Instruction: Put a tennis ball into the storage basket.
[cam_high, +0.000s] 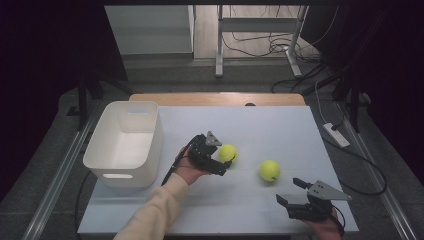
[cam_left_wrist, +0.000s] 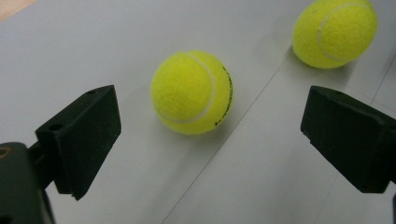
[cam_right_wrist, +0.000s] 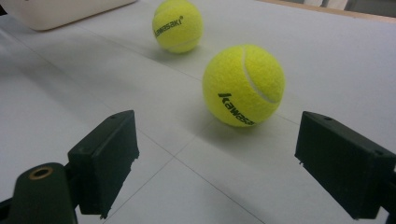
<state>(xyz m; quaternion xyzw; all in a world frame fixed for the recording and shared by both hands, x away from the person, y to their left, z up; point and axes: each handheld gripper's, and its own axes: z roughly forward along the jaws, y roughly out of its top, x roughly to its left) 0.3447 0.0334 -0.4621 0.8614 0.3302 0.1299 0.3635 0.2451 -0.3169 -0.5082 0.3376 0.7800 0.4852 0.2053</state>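
In the high view the left forearm, in a cream sleeve (cam_high: 155, 212), comes in from the bottom edge and slants toward 1 o'clock, carrying the left gripper (cam_high: 226, 159) up to the near ball (cam_high: 228, 153) at mid-table; its jaws are spread wide, one on each side of the ball and apart from it, nothing grasped. In the left gripper view that ball (cam_left_wrist: 192, 92) lies on the mat between the two black jaws and a little ahead of them, with bare mat on both sides, and the far ball (cam_left_wrist: 334, 31) sits off toward 1 o'clock. The right gripper (cam_high: 289, 192) rests low near the front edge at about 5 o'clock of the table, the hand just inside the frame, jaws likewise released and holding nothing, aimed toward 11 o'clock at the far ball (cam_high: 269, 170), which lies near but clear of them. In the right gripper view this ball (cam_right_wrist: 243, 85) stands ahead of the open jaws, the other (cam_right_wrist: 177, 25) beyond it at 11 o'clock. The two balls are near each other but apart. The white bin (cam_high: 125, 145) stands at 9 o'clock by the table's left edge, clear of the left hand. The table (cam_high: 270, 125) is bare toward 12 and 3 o'clock.
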